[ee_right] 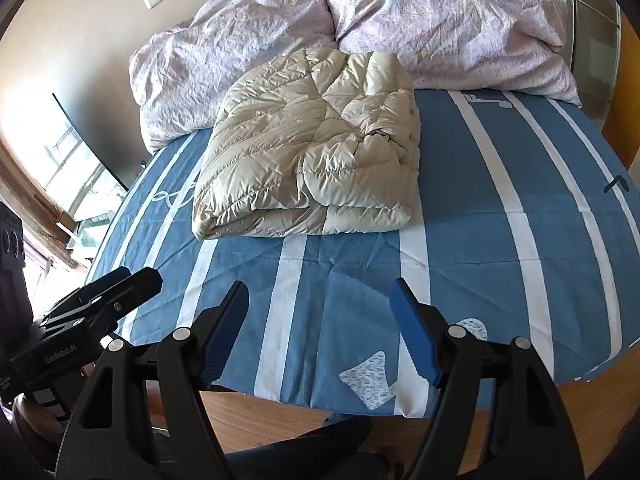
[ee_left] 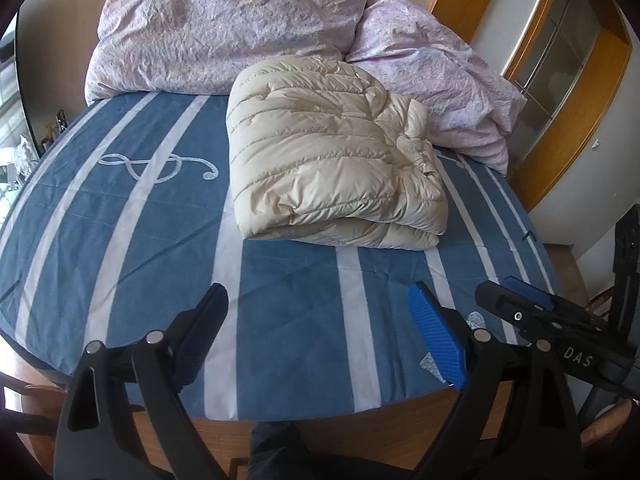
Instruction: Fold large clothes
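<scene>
On the blue bed sheet with white stripes (ee_left: 288, 300), the folded cream quilted down jacket (ee_left: 328, 160) lies well ahead of the left gripper (ee_left: 320, 336) and right gripper (ee_right: 320, 332), both open and empty, so its slippery puffy layers may spring apart.

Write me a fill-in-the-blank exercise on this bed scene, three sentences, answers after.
1. The folded cream puffer jacket lies on a bedsheet striped white and ____.
2. Both the left claw and the right claw hold ____.
3. The crumpled duvet behind the jacket is pale ____.

Answers: blue; nothing; pink
</scene>
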